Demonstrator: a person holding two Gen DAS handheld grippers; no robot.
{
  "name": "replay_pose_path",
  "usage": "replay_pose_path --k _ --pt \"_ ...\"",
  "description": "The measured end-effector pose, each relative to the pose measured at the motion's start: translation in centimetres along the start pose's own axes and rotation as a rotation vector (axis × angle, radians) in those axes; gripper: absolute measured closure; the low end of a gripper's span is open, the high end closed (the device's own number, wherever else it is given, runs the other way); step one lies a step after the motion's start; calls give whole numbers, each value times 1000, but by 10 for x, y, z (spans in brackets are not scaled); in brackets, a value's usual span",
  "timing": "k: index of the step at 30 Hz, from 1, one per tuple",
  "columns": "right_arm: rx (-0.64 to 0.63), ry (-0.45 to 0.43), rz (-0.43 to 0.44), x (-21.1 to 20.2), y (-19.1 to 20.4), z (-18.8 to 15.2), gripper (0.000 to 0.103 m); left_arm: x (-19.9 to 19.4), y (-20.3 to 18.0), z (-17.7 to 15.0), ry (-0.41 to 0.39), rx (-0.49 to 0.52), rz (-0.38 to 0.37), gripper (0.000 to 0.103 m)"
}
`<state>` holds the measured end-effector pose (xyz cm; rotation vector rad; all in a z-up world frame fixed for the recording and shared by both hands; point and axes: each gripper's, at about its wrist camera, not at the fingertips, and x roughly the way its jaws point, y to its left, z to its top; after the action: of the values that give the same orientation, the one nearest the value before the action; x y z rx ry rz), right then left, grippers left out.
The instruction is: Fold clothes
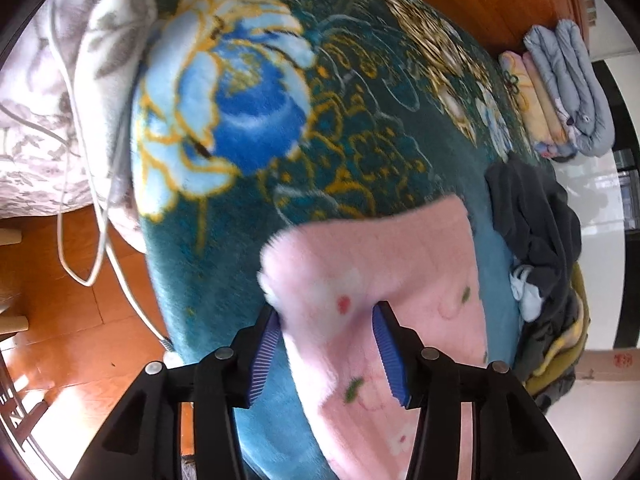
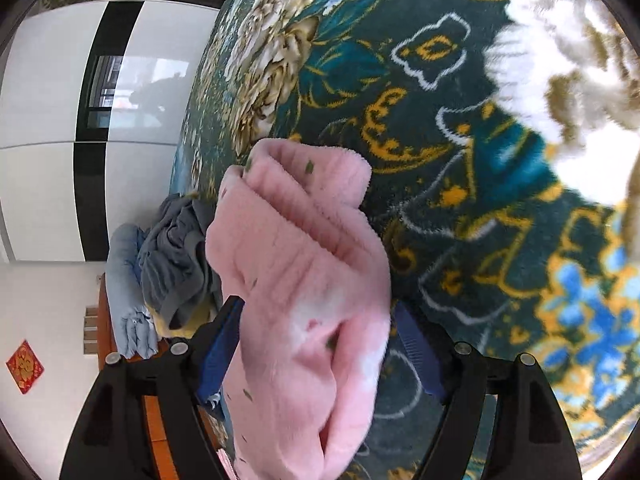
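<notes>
A fluffy pink garment (image 1: 384, 264) with small flower prints lies on a dark teal floral blanket (image 1: 360, 120) that covers the bed. My left gripper (image 1: 328, 316) has its blue-padded jaws either side of a fold of the pink cloth, which fills the gap between them. In the right wrist view the same pink garment (image 2: 304, 264) is bunched in thick folds and hangs between the jaws of my right gripper (image 2: 320, 312), above the blanket (image 2: 460, 160).
A heap of dark grey and yellow clothes (image 1: 536, 232) lies at the bed's right edge, with folded quilts (image 1: 568, 84) beyond. A grey-white floral duvet (image 1: 52, 100) and a white cable (image 1: 100, 200) hang at the left over wooden floor (image 1: 80, 320). White wardrobe doors (image 2: 60, 120) stand left.
</notes>
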<state>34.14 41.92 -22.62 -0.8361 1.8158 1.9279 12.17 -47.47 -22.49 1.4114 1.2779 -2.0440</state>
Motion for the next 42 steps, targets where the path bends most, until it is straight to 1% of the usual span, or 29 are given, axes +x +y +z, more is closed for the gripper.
replay_pose_path --k 2,3,5,8,10,11,13,14,15,17,18,20,22,25,27,29,31,33,34,36,37,38,40,42 --pt "-13 6 -12 7 3 0 28 0 2 3 -7 -1 -11 50" --pt "-21 10 -19 10 5 1 33 -1 3 5 -10 -1 -17 48" --pt "-31 15 -30 16 8 1 37 3 5 7 -2 -9 -27 48" --pt "-19 2 -33 19 8 2 43 6 7 8 -26 -27 -54 47" --pt "-17 -1 -31 21 9 2 52 6 9 10 -49 -39 -77 47" --pt "-19 0 -32 22 10 2 54 7 10 11 -55 -46 -87 49" --pt "-23 2 -36 24 11 2 63 8 10 13 -61 -56 -98 50" --pt "-23 2 -39 25 12 2 66 8 8 13 -62 -53 -99 56" --pt "-23 1 -43 25 13 3 72 9 7 13 -59 -49 -100 72" --pt "-27 -2 -44 26 16 3 79 9 0 12 -52 -43 -108 85" --pt "-30 -5 -46 25 18 3 83 7 -5 11 -59 -34 -106 86" --pt "-39 -12 -42 24 25 4 85 2 -18 10 -74 -9 -104 88" --pt "-43 -20 -19 21 33 6 87 -5 -32 12 -88 12 -119 89" --pt "-61 -28 51 15 56 13 88 -20 -64 16 -106 43 -176 90" --pt "-100 -27 102 12 82 18 88 -34 -98 17 -111 85 -227 92" --pt "-155 -11 139 9 110 21 89 -53 -137 15 -119 152 -294 93" --pt "-231 -1 193 3 142 21 89 -76 -170 12 -156 223 -369 94" --pt "-304 -11 254 -10 169 20 89 -101 -192 13 -197 269 -445 94" --pt "-324 -19 280 -17 177 20 89 -111 -197 13 -216 284 -469 94" --pt "-353 -43 306 -32 184 25 89 -126 -198 15 -254 293 -493 93" --pt "-367 -57 314 -40 187 27 89 -128 -194 16 -265 290 -493 93" --pt "-378 -71 309 -45 184 30 89 -125 -188 17 -270 284 -473 93" --pt "-384 -92 273 -48 170 38 89 -100 -170 22 -228 251 -383 93" --pt "-327 -73 179 -33 137 46 89 -68 -149 27 -172 204 -289 93"
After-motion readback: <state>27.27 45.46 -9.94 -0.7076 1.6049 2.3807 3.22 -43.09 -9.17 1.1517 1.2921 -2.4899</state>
